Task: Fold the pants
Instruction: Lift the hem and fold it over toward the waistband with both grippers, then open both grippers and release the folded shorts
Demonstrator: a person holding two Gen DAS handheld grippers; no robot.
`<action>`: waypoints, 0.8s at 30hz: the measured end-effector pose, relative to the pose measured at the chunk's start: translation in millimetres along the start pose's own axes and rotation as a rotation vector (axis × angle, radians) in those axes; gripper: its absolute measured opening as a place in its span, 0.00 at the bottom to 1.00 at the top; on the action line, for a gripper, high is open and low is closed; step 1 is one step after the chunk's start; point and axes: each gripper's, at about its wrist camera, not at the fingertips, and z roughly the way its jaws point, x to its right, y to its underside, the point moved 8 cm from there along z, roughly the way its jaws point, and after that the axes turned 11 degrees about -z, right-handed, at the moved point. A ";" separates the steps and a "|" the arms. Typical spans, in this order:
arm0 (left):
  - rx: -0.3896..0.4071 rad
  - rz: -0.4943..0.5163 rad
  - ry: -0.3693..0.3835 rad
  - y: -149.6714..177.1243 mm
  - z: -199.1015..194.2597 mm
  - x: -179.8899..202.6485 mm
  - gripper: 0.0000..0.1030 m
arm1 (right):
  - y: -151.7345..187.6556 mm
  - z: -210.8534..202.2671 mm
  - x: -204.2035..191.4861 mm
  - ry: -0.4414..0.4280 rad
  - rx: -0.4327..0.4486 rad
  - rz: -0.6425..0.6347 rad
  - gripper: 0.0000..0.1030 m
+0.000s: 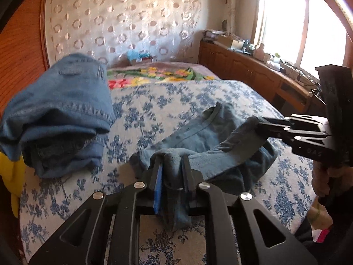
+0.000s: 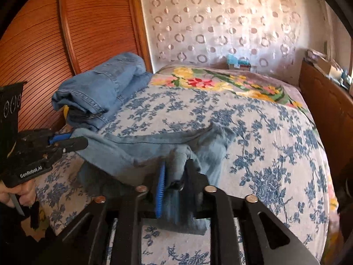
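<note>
While both tools [image 1: 171, 165] [image 2: 175, 172] pinch them, pants [image 1: 198, 137] stretch sideways.

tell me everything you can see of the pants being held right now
The pants are soft, faded blue fabric with a stitched seam along one edge. They lie crumpled on the flowered bedspread, unfolded. The left hand-held gripper and the right hand-held gripper each pinch a bunched edge, lifting it slightly off the bed.

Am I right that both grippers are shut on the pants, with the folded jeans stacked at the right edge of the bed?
Not quite: the folded jeans sit at the bed's left edge, as the right wrist view shows. The left gripper and right gripper are indeed shut on the pants.
</note>
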 end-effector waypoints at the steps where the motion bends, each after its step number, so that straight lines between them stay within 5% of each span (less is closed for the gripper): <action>1: -0.002 0.000 0.000 1.6 0.1 -0.5 0.24 | -0.4 -2.8 2.4 0.000 0.009 0.011 0.28; 4: 0.014 0.003 0.000 4.0 -5.9 -1.5 0.44 | 3.1 -15.6 10.1 0.002 0.036 0.041 0.41; 9: 0.021 0.005 0.028 12.9 -20.0 -1.0 0.68 | 23.7 -25.7 12.5 0.032 0.011 0.022 0.41; 19: -0.075 0.015 0.015 50.2 -6.0 -6.7 0.69 | 50.8 -8.7 -1.9 -0.050 -0.070 0.016 0.44; 24: -0.117 0.033 0.018 55.3 5.0 -4.8 0.55 | 51.1 7.9 -0.2 -0.057 -0.104 0.021 0.44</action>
